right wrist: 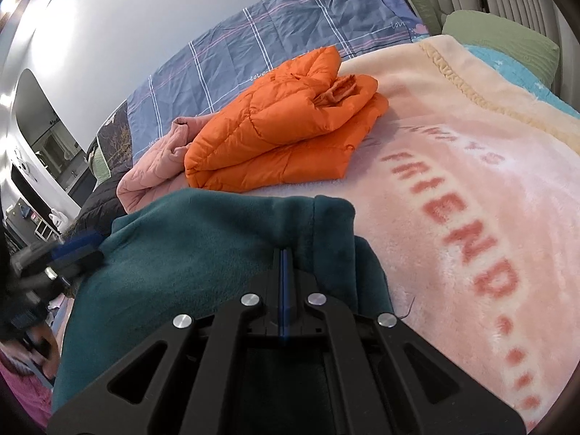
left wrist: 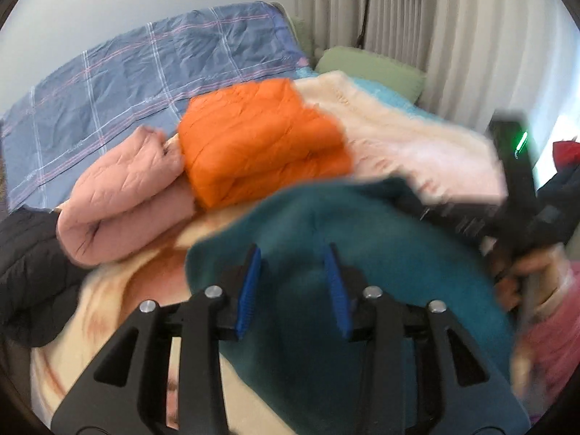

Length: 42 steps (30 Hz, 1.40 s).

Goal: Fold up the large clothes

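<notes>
Teal fleece garment [right wrist: 203, 250] fills the lower centre of both views, lying on a pink plush blanket [right wrist: 453, 188]. Right gripper [right wrist: 284, 253] is clamped tight on a bunched fold of it. Left gripper [left wrist: 293, 270] hovers over the fleece, blue pads [left wrist: 250, 290] parted, nothing between them. Folded orange puffer jacket [right wrist: 286, 123] sits above centre.

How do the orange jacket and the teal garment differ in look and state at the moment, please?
The orange jacket is shiny quilted puffer fabric; the teal garment is matte fleece. The orange jacket lies folded and untouched on the blanket, while the teal garment is pinched at a fold by the right gripper, and the left gripper hovers open over it. Both rest on the bed.
</notes>
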Available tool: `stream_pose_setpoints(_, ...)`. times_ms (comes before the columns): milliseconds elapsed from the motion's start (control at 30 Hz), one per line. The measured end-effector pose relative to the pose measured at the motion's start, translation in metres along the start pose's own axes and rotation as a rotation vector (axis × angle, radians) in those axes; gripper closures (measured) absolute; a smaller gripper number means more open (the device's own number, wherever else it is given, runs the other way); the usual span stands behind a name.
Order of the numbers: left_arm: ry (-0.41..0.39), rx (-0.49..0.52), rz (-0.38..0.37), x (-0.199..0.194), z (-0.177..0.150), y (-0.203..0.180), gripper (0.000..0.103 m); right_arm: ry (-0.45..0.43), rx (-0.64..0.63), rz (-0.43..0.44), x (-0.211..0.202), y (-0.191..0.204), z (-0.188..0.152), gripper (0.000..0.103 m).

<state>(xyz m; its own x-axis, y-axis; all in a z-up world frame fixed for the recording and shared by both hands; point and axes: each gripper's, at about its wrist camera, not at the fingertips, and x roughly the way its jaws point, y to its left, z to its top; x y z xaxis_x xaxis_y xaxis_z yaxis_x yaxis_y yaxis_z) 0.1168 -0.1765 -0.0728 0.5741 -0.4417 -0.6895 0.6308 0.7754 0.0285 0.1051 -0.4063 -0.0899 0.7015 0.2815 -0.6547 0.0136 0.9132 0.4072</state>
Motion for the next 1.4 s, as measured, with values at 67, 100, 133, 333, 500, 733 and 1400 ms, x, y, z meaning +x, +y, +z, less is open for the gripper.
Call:
stream_pose_setpoints(67,-0.024,0.034,0.086,0.015,-0.017,-0.006,0.063,0.011,-0.01,-0.032,0.004,0.004,0.002,0.103)
stream_pose_setpoints(100,-0.043,0.004,0.108,0.017,-0.017,-0.008,0.065,0.013,-0.026,-0.051,0.005,0.006,0.003,0.103)
stream_pose_setpoints(133,-0.047,-0.005,0.116,0.017,-0.016,-0.009,0.065,0.012,-0.027,-0.053,0.005,0.006,0.003,0.103)
stream_pose_setpoints(333,-0.001,-0.037,0.085,0.001,-0.004,-0.004,0.066,-0.023,-0.028,-0.021,-0.031,0.017,0.0,0.102)
stream_pose_setpoints(500,-0.039,-0.048,-0.049,-0.042,0.001,-0.009,0.066,-0.075,-0.107,0.086,-0.085,0.043,-0.028,0.1)
stream_pose_setpoints(733,-0.029,0.108,-0.012,-0.006,-0.02,-0.049,0.064,-0.022,-0.033,-0.008,-0.039,0.015,-0.053,0.103)
stream_pose_setpoints(1400,-0.027,0.154,0.023,-0.015,-0.022,-0.057,0.065,-0.024,0.011,0.025,-0.093,0.021,-0.079,0.092)
